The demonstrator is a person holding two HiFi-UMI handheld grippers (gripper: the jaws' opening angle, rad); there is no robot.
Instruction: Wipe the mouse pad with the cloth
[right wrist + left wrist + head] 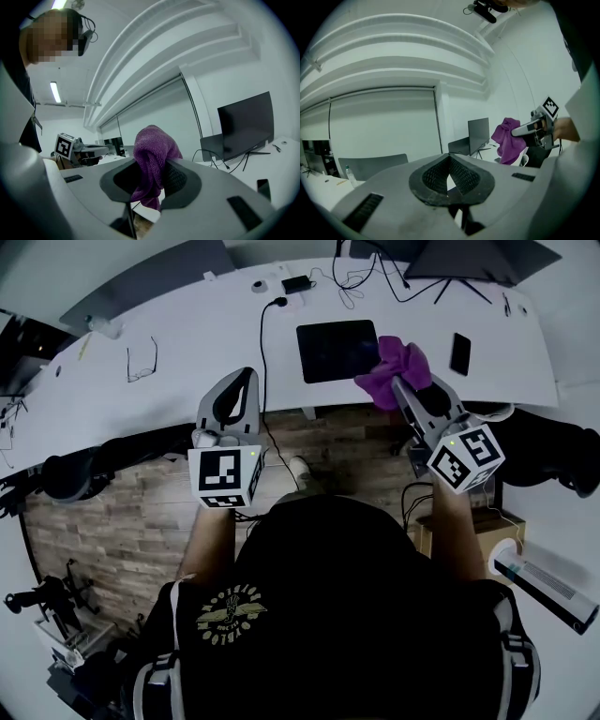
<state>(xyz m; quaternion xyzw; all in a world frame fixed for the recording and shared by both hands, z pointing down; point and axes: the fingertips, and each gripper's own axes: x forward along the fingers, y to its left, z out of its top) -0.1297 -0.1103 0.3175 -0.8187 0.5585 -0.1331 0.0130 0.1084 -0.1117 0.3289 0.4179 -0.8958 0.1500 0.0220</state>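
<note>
The black mouse pad [337,350] lies flat on the white desk [187,343], a little right of centre. My right gripper [398,382] is shut on a bunched purple cloth [400,365], which hangs in the air over the pad's right front corner. In the right gripper view the cloth [152,150] bulges up between the pads of the right gripper [152,176]. My left gripper [247,374] is raised left of the pad near the desk's front edge, shut and holding nothing. The left gripper view shows the left gripper [450,173] with its pads together, and the cloth [509,140] off to the right.
A black phone [460,353] lies right of the pad. Glasses [142,362] rest on the desk's left part. A black cable [263,343] runs down the desk left of the pad. A monitor [246,124] stands at the back right.
</note>
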